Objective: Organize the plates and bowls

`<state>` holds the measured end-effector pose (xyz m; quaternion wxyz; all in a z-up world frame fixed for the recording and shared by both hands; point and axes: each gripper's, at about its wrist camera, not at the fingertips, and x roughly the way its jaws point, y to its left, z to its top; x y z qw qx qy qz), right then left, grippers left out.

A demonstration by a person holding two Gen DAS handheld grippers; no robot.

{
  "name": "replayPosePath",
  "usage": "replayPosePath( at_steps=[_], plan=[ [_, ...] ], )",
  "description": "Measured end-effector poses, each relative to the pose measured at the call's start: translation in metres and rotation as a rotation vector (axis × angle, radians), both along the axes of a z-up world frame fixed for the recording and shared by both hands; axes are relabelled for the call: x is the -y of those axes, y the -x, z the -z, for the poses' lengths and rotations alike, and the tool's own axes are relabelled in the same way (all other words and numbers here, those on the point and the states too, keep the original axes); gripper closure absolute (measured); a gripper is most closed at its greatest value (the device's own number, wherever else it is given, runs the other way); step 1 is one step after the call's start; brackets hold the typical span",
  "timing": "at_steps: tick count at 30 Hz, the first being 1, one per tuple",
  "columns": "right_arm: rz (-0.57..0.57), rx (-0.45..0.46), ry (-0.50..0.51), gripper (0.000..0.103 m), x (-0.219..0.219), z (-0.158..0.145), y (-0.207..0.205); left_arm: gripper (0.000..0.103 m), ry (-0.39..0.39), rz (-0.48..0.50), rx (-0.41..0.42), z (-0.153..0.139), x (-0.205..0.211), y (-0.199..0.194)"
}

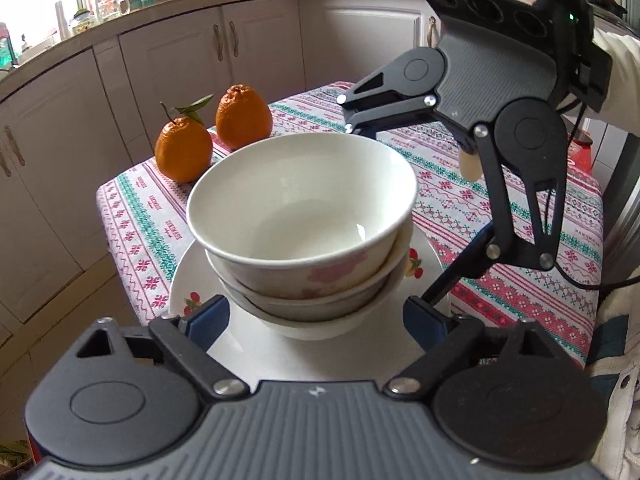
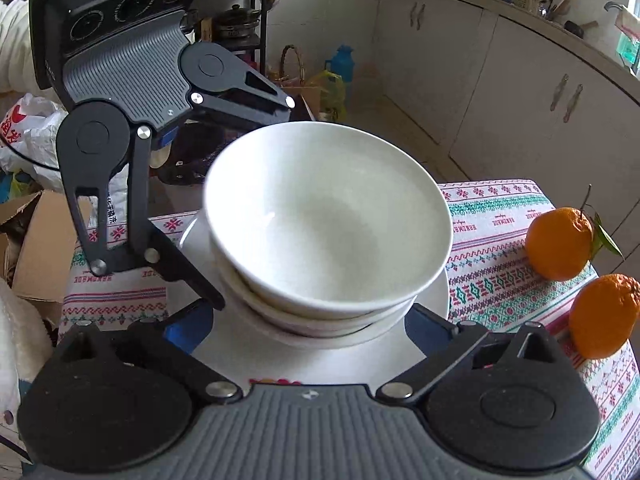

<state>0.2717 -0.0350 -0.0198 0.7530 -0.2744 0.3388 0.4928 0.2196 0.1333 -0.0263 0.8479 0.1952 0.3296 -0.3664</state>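
A home kitchen: cabinets (image 1: 168, 64), cluttered countertop (image 1: 120, 12), clothed table (image 1: 520, 216).

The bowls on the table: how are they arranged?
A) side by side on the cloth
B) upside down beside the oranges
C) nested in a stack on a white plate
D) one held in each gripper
C: the bowls sit one inside another, upright, on the plate, and neither the left gripper nor the right gripper is closed on anything.
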Motion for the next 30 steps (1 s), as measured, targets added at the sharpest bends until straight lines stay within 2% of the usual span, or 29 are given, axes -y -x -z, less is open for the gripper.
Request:
replayPosePath(
  at_steps=[5, 6, 9, 12, 14, 18, 21, 25, 30],
  plan=[
    [0.106, 0.062, 0.004, 0.000, 0.016, -0.014, 0.034, 0.006, 0.011, -0.126, 0.116, -0.016, -0.007, 0.039],
    [0.137, 0.072, -0.007, 0.000, 0.020, -0.018, 0.041, 0.001, 0.018, -0.160, 0.155, -0.021, -0.007, 0.049],
    [0.266, 0.106, -0.064, 0.000, 0.032, -0.035, 0.063, 0.001, 0.068, -0.227, 0.227, -0.036, -0.007, 0.074],
    [0.416, 0.150, -0.105, 0.000, 0.040, -0.049, 0.085, 0.001, 0.121, -0.306, 0.237, -0.046, 0.000, 0.093],
    [0.525, 0.194, -0.119, 0.000, 0.043, -0.056, 0.100, 0.001, 0.181, -0.355, 0.201, -0.048, 0.004, 0.104],
    [0.712, 0.231, -0.164, 0.000, 0.049, -0.059, 0.128, 0.001, 0.192, -0.564, 0.247, -0.046, 0.022, 0.130],
    [0.837, 0.263, -0.196, 0.000, 0.056, -0.056, 0.148, 0.001, 0.208, -0.736, 0.227, -0.049, 0.031, 0.141],
    [0.960, 0.274, -0.222, 0.000, 0.066, -0.051, 0.161, 0.001, 0.207, -0.899, 0.219, -0.054, 0.042, 0.157],
    [1.006, 0.254, -0.239, 0.000, 0.073, -0.045, 0.172, 0.001, 0.186, -0.959, 0.209, -0.054, 0.052, 0.163]
  ],
)
